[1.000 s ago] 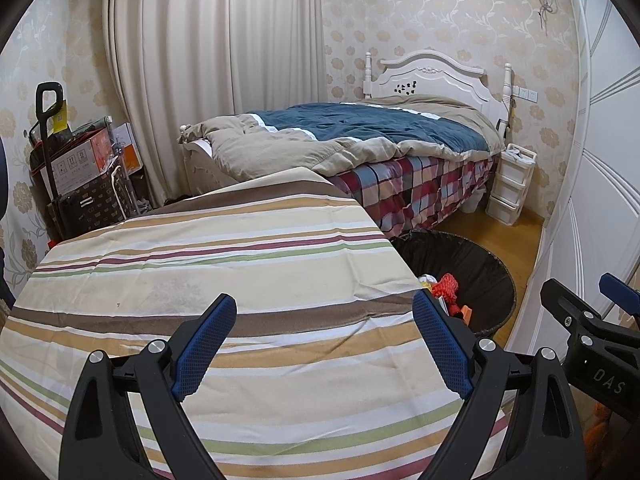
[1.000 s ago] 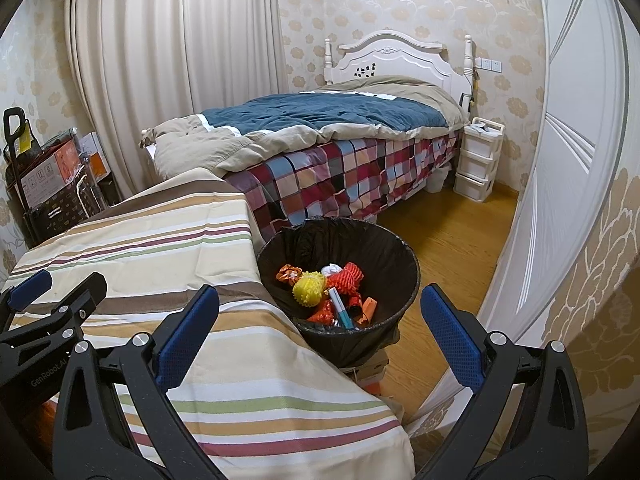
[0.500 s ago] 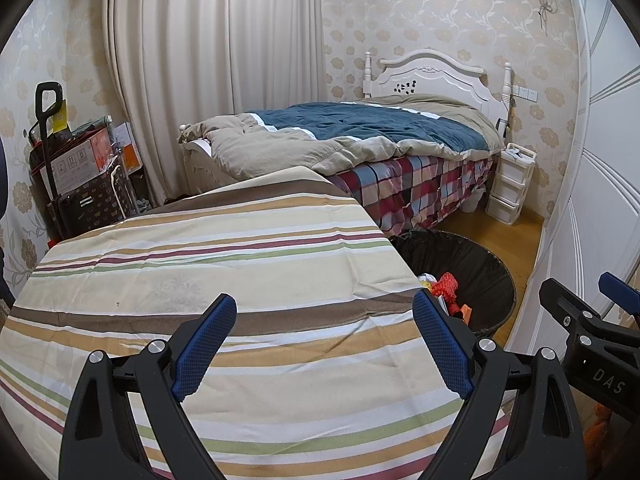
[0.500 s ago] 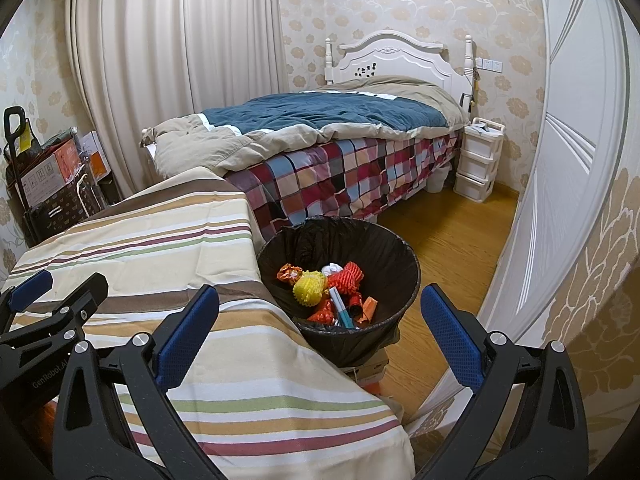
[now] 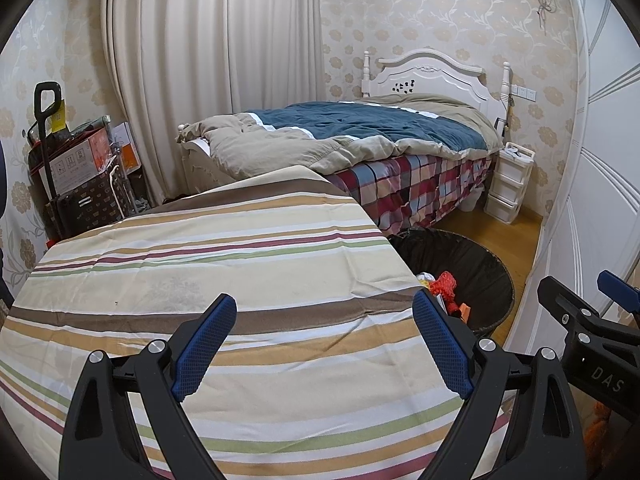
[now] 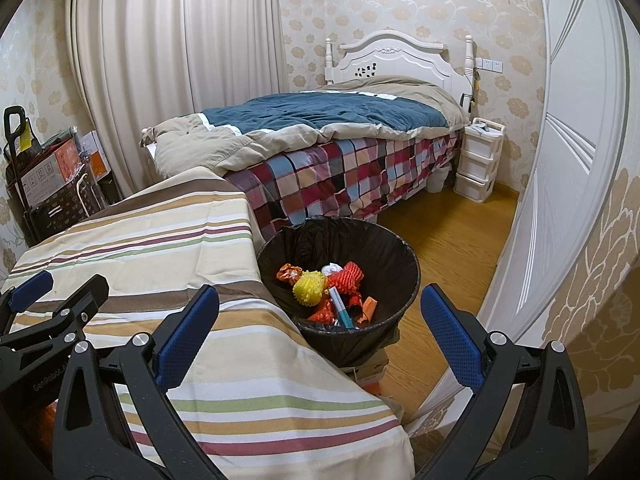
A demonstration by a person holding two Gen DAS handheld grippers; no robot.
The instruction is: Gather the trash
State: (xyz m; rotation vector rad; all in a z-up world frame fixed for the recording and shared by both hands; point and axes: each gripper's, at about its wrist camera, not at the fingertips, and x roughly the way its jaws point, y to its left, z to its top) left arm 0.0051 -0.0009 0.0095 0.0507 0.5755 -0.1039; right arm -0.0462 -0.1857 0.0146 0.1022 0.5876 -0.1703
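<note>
A black-lined trash bin point(image 6: 404, 276) stands on the floor at the right edge of a table under a striped cloth point(image 6: 160, 248). It holds several pieces of trash: a yellow foam net point(image 6: 309, 289), a red net point(image 6: 347, 279), orange wrappers and a blue-white tube. In the left wrist view the bin point(image 5: 488, 280) shows partly behind the table edge. My left gripper point(image 5: 326, 344) is open and empty over the striped cloth point(image 5: 208, 264). My right gripper point(image 6: 320, 338) is open and empty, held above the table's right edge and the bin.
A bed point(image 6: 340, 136) with a blue and tan quilt stands behind the table. A white drawer unit point(image 6: 478, 160) sits by the headboard. Boxes and a cart point(image 5: 76, 176) stand at the left wall. A white door point(image 6: 576, 160) is at the right. The floor is wood.
</note>
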